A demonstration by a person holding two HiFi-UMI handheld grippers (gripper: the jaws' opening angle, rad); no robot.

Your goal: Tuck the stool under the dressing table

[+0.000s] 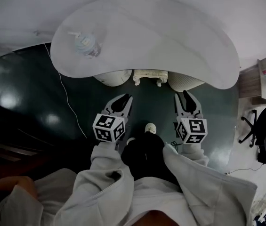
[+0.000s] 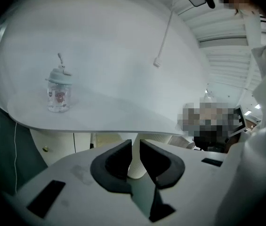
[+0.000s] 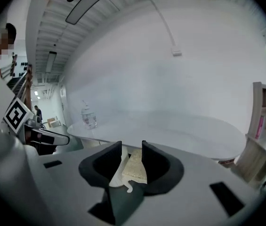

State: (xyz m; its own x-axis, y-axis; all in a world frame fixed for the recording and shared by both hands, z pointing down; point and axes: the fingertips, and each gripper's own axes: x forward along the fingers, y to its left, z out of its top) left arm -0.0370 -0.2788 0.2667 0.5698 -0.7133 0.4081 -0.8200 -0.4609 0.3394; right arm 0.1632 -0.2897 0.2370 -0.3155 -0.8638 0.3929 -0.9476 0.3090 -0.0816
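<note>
Though under the dressing table [image 1: 170,36], stool [image 1: 150,76] visible.

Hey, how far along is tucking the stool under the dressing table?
Done, by the look of it: the stool sits under the table edge, between its two ribbed bases, with only its front showing. In hand: nothing. The left gripper and right gripper hover clear of the stool, jaws slightly apart and empty. Left: at most a small nudge further in.

The dressing table [image 1: 170,41] hides most of the stool [image 1: 150,76]; only its front edge shows beneath.
</note>
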